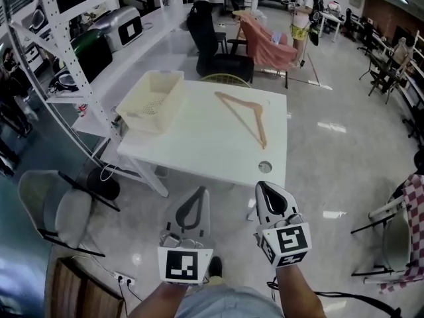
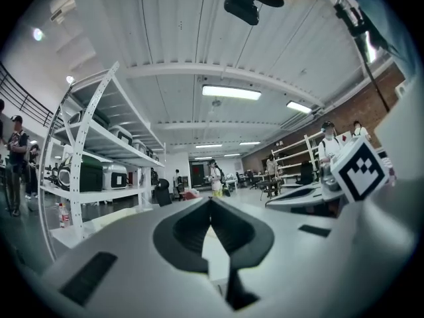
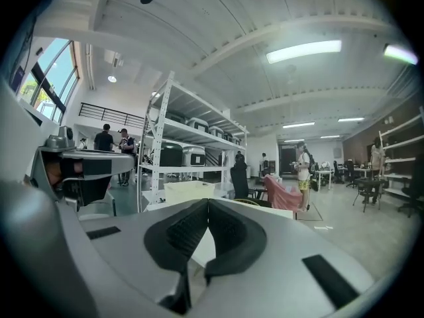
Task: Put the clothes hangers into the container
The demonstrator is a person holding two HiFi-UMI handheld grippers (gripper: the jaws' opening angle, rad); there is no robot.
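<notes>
One wooden clothes hanger [image 1: 244,114] lies flat on the white table [image 1: 199,152], right of centre. A cream perforated container [image 1: 153,100] sits on the table's left end and looks empty; it also shows in the right gripper view as a pale container [image 3: 187,191]. Both grippers hang short of the table's near edge, over the floor. My left gripper [image 1: 193,201] is shut with nothing in it, and its jaw tips meet in its own view [image 2: 211,202]. My right gripper [image 1: 269,192] is shut and empty too, tips together [image 3: 207,202].
White metal shelving [image 1: 79,38] with machines runs along the left. A black chair [image 1: 213,42] and a chair draped in pink cloth [image 1: 268,45] stand beyond the table. A grey chair [image 1: 56,207] is at near left, a checked cloth [image 1: 414,217] at right. A person [image 1: 302,12] stands far back.
</notes>
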